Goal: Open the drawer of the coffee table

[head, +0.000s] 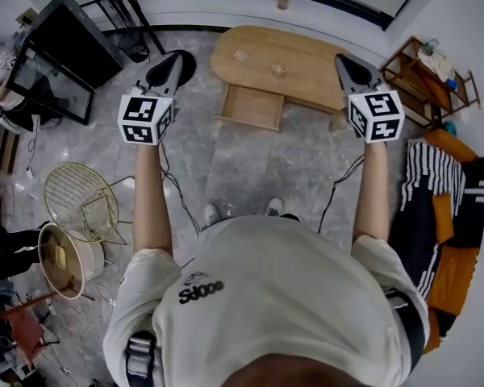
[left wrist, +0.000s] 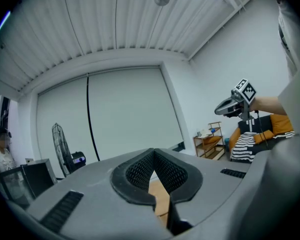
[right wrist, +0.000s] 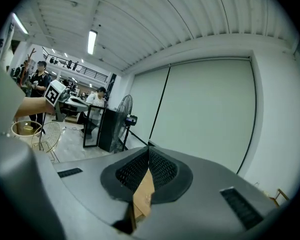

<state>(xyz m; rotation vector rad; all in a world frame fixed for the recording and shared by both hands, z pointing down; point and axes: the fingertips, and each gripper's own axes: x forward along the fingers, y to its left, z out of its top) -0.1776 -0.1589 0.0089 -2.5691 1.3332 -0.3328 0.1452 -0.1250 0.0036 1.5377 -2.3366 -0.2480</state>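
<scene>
Head view: the person is standing on the floor, holding the left gripper (head: 176, 56) and right gripper (head: 343, 58) out in front, neither touching the table (head: 315, 75); the drawer (head: 252, 106) is sticking out open from the table's near side
Left gripper view: its fingers (left wrist: 139, 171) are pressing together, gripping nothing; a strip of table wood is showing through the gap below them
Right gripper view: its fingers (right wrist: 162, 170) are meeting too, empty; table wood is showing beneath
</scene>
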